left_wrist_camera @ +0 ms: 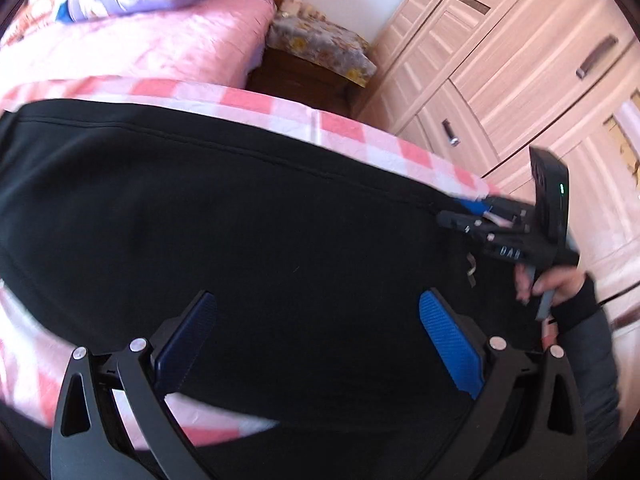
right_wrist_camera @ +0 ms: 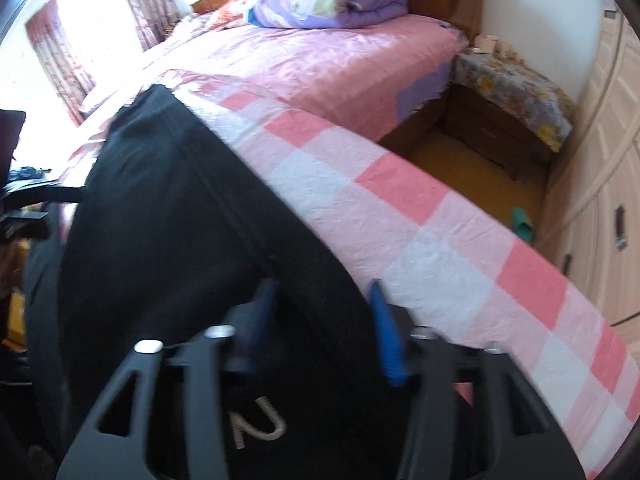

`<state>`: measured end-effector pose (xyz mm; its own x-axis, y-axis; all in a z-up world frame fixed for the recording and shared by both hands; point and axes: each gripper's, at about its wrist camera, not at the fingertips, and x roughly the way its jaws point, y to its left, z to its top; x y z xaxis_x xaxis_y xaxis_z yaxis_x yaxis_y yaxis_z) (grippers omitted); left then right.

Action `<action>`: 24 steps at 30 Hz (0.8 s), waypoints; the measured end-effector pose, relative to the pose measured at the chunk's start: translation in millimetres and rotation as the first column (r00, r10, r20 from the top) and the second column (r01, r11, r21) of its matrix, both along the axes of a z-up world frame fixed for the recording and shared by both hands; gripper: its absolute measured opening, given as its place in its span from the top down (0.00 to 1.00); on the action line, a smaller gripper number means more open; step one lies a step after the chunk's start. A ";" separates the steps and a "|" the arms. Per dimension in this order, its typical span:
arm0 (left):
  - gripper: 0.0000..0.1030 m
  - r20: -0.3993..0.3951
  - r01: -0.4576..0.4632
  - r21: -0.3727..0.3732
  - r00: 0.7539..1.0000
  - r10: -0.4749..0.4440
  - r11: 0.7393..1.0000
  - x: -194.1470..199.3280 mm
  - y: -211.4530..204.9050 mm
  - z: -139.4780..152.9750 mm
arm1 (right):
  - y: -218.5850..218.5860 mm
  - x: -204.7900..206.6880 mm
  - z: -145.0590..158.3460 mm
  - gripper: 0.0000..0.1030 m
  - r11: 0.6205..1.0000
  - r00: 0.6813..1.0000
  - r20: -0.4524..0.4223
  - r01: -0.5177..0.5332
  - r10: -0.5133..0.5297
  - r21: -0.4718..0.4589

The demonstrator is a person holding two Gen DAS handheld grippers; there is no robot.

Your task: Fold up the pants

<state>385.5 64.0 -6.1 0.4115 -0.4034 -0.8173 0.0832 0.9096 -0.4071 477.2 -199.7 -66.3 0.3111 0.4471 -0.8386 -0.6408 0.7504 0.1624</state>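
The black pants (left_wrist_camera: 248, 216) lie spread on the checked tabletop (right_wrist_camera: 440, 240) with no finished fold visible, the left gripper (left_wrist_camera: 318, 344) gaping empty above them and the right gripper (right_wrist_camera: 324, 320) narrowed around their edge, seemingly starting the fold.

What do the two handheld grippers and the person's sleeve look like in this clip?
Both grippers are black, with cut-out linkage arms, silver pivot pins and ribbed blue finger pads. The right gripper carries pale lettering and a block with a green light. The person's right hand has a black cuff over a grey sleeve.
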 end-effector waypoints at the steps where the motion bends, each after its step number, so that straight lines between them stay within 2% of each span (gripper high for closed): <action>1: 0.02 -0.024 -0.011 -0.038 1.000 0.010 0.999 12.6 0.2 -3.8 | 1.8 -6.4 2.8 0.82 1.000 1.000 0.027 -0.011 0.012 -0.012; 3: 0.02 -0.072 -0.051 -0.116 0.996 0.042 0.992 34.3 0.6 -9.7 | 8.3 -23.2 11.0 0.89 0.997 0.992 0.118 -0.024 0.033 -0.075; 5: 0.02 -0.095 -0.102 -0.174 0.992 0.086 0.979 47.7 2.3 -12.0 | 11.1 -49.6 26.4 0.89 0.996 0.979 0.198 -0.030 0.046 -0.083; 8: 0.02 -0.125 -0.202 -0.254 0.977 0.175 0.946 58.1 9.1 -10.6 | 22.9 -106.9 48.5 0.90 0.989 0.931 0.355 -0.039 0.089 -0.145; 11: 0.02 -0.170 -0.250 -0.240 0.962 0.213 0.938 66.5 6.2 -11.9 | 39.2 -164.8 56.0 0.91 0.971 0.867 0.481 -0.009 0.127 -0.240; 14: 0.03 -0.223 -0.270 -0.148 0.946 0.234 0.951 68.4 -2.3 -19.9 | 54.9 -217.6 58.0 0.92 0.967 0.822 0.554 0.023 0.127 -0.256; 15: 0.17 -0.231 -0.277 -0.140 0.943 0.241 0.951 64.9 -2.7 -23.0 | 57.3 -227.0 58.0 0.92 0.966 0.812 0.573 0.044 0.113 -0.253; 16: 0.34 -0.225 -0.275 -0.144 0.945 0.239 0.951 58.7 -2.5 -23.7 | 61.7 -246.0 55.4 0.92 0.960 0.783 0.613 0.086 0.100 -0.267; 17: 0.65 -0.209 -0.276 -0.142 0.947 0.244 0.950 49.5 -0.7 -22.1 | 63.2 -257.0 52.4 0.92 0.951 0.763 0.639 0.117 0.098 -0.285; 18: 0.80 -0.181 -0.279 -0.163 0.951 0.249 0.947 37.6 3.9 -17.3 | 65.8 -266.7 49.6 0.92 0.943 0.743 0.664 0.154 0.086 -0.294; 19: 0.82 -0.118 -0.264 -0.217 0.963 0.243 0.940 15.8 8.9 -6.9 | 65.9 -276.3 48.9 0.92 0.940 0.729 0.681 0.187 0.061 -0.285; 21: 0.85 0.020 -0.235 -0.231 0.969 0.246 0.944 -25.8 13.9 14.9 | 60.1 -299.0 52.4 0.92 0.948 0.715 0.698 0.244 -0.034 -0.204; 22: 0.85 0.131 -0.208 -0.223 0.962 0.240 0.953 -61.3 14.6 30.4 | 58.0 -310.2 54.0 0.92 0.948 0.704 0.707 0.266 -0.068 -0.174; 24: 0.85 0.288 -0.166 -0.193 0.932 0.218 0.967 -115.9 13.6 45.6 | 64.1 -342.6 51.6 0.92 0.940 0.664 0.742 0.301 -0.089 -0.157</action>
